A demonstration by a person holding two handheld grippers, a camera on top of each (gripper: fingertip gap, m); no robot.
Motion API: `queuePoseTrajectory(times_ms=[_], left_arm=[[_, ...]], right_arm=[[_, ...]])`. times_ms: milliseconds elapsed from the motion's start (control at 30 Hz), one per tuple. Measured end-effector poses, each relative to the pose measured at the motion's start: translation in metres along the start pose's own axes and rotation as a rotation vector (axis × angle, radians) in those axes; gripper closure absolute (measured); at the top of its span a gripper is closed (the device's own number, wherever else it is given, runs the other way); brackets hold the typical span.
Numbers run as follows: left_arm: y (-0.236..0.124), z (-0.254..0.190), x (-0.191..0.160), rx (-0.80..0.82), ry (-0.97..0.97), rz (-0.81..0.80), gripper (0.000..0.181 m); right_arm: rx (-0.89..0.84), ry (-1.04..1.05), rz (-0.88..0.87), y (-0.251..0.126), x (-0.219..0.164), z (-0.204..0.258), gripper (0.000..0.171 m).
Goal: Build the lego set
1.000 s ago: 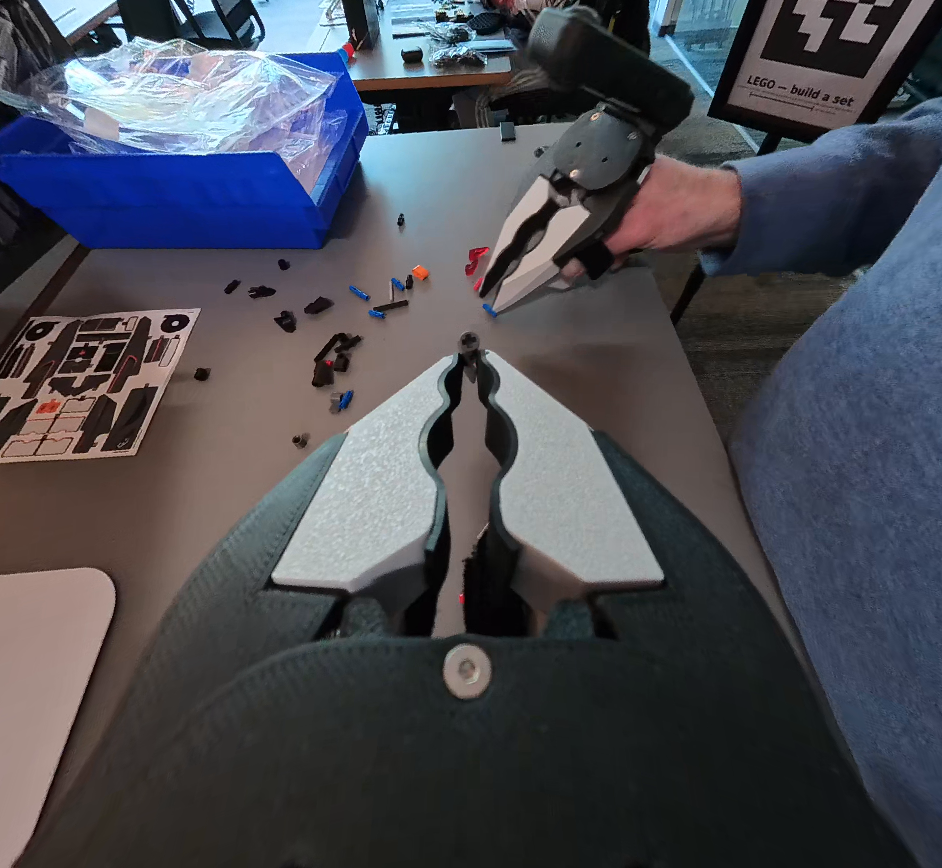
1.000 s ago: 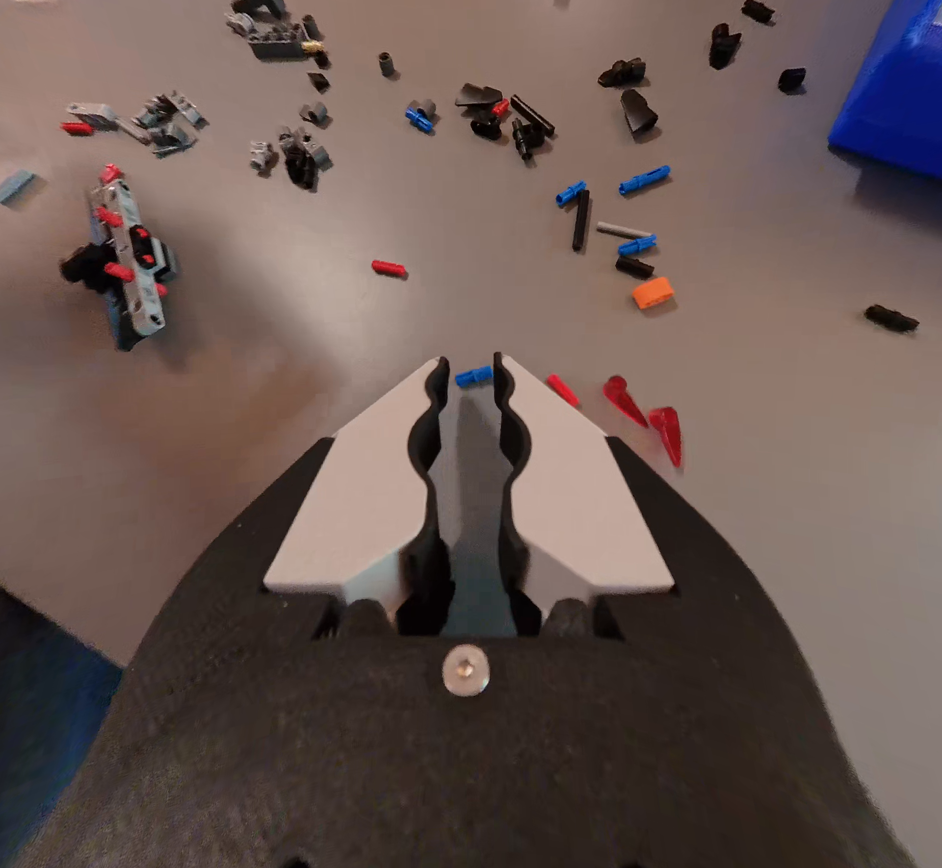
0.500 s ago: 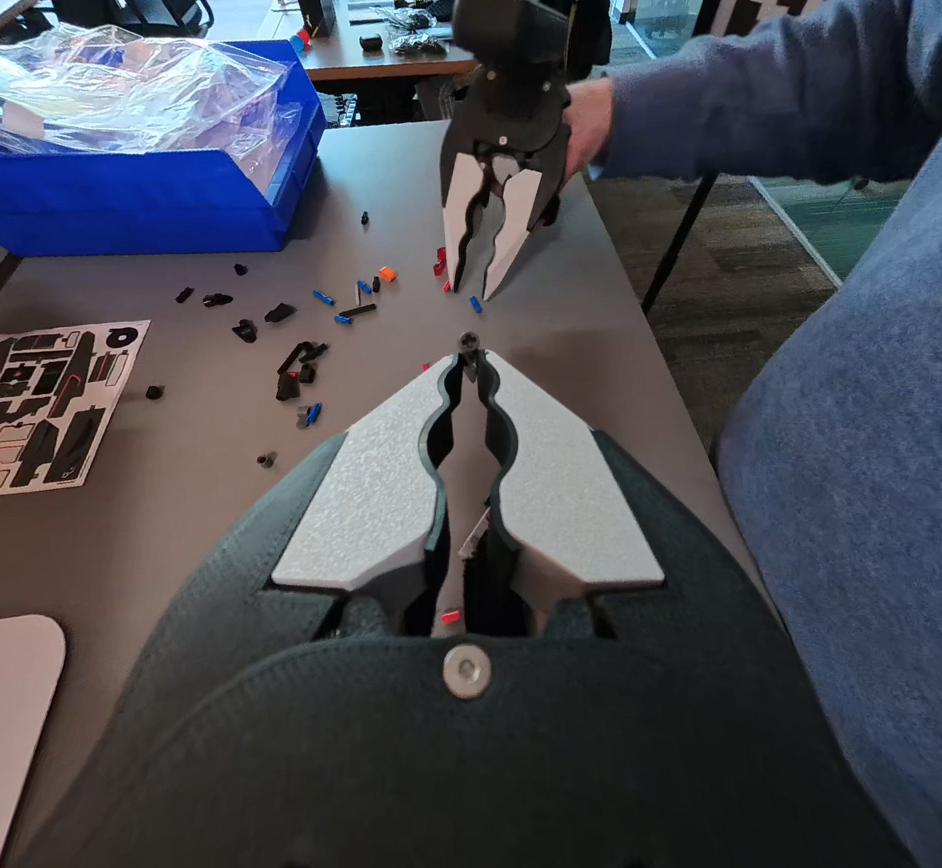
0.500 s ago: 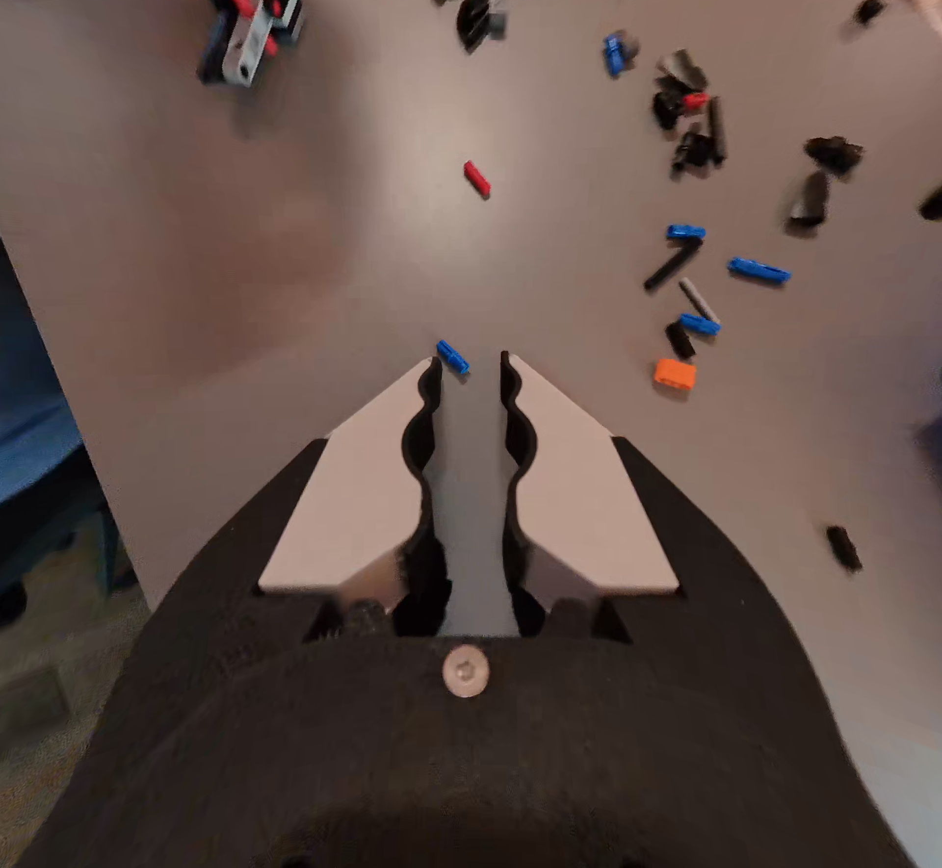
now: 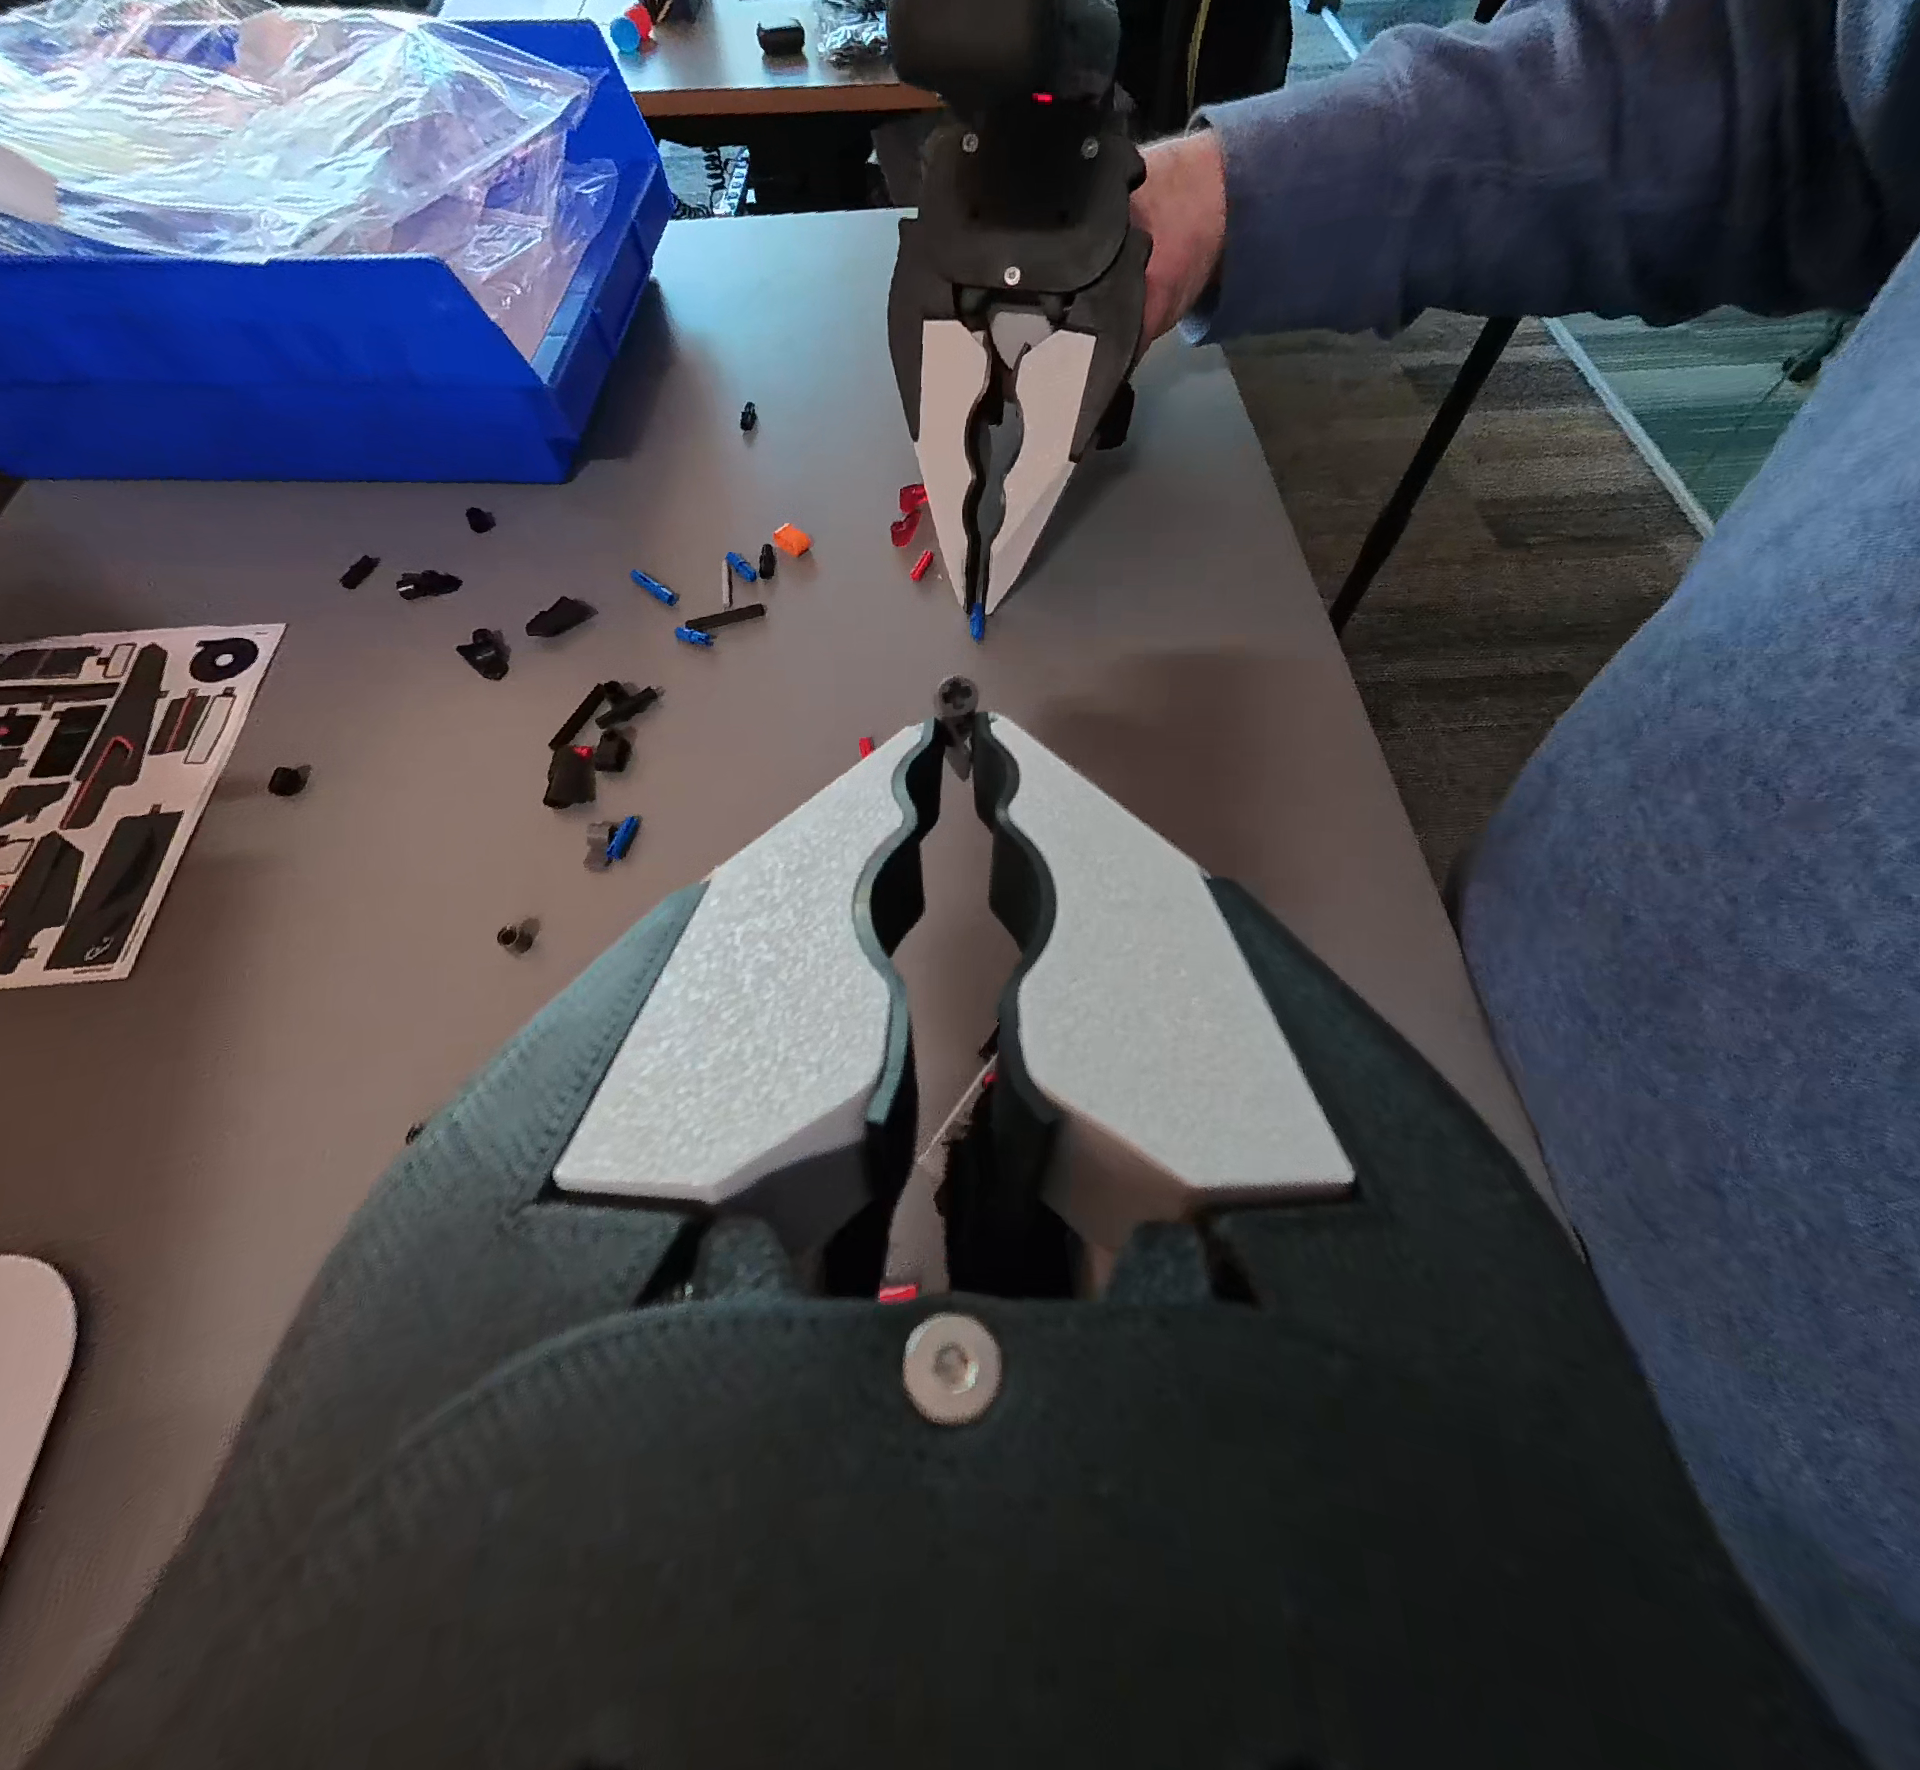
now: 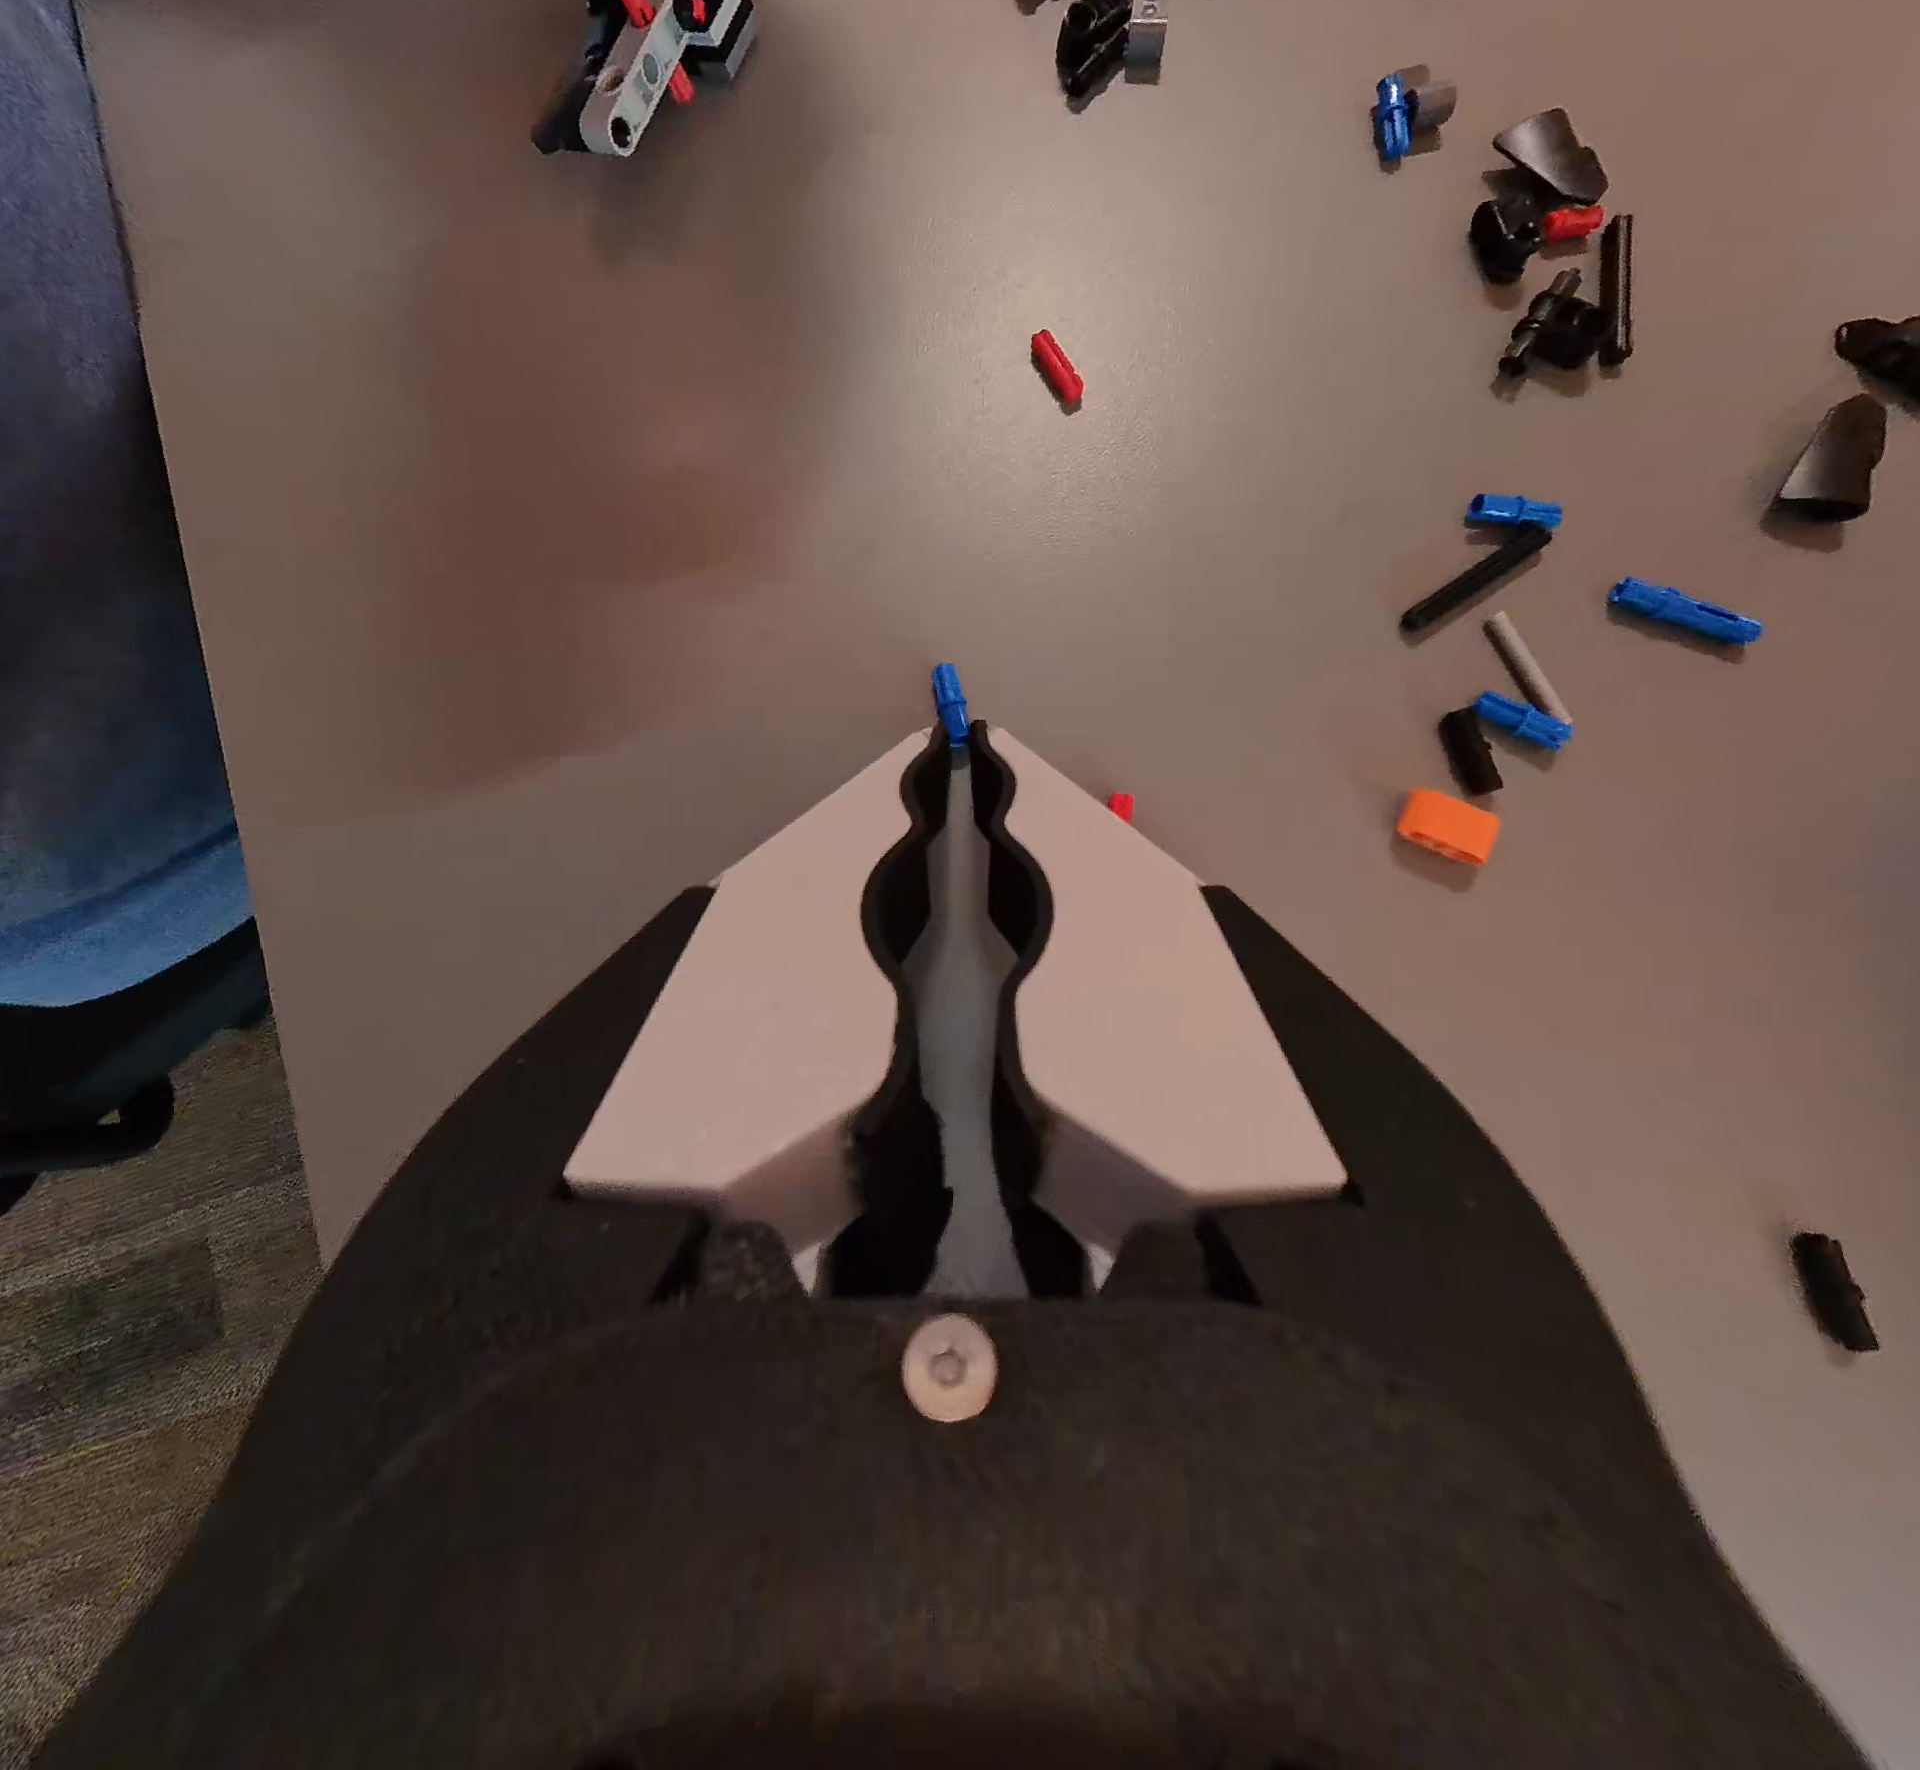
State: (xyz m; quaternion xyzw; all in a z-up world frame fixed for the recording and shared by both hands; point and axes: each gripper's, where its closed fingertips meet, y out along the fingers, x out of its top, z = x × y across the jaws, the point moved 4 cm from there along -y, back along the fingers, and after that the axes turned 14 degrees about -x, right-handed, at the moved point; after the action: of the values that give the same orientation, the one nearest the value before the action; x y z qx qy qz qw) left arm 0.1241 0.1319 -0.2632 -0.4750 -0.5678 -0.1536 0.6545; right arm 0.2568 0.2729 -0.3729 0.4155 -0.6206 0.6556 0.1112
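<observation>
The right gripper (image 6: pixel 951 733) pinches a short blue plastic pin (image 6: pixel 948 697), its axis pointing ahead; the left gripper (image 5: pixel 956 733), directly opposite, clenches a small black connector piece (image 5: pixel 954 697) over the grey table (image 5: pixel 1143 681).

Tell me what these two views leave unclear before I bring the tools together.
- Black piece in the left tool: left wrist view, its lower part hidden between the tips.
- Blue pin in the right tool: right wrist view, rear end hidden by the tips; whether it touches the table is unclear.
- Partial assembly: right wrist view, cut off by the top edge.
- Blue bin: left wrist view, contents veiled by crumpled plastic bags.
</observation>
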Motion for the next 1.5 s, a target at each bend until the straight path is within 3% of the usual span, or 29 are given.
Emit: queuePoseTrajectory(times_ms=[1300,1500], left_arm=[[0.027,0.009,-0.007,-0.056,-0.013,0.077,0.177],[0.035,0.012,-0.008,-0.012,0.013,0.099,0.177]], right_arm=[[0.007,-0.048,-0.028,0.013,0.016,0.015,0.171],[-0.075,0.025,-0.118,-0.001,0.052,0.015,0.171]])
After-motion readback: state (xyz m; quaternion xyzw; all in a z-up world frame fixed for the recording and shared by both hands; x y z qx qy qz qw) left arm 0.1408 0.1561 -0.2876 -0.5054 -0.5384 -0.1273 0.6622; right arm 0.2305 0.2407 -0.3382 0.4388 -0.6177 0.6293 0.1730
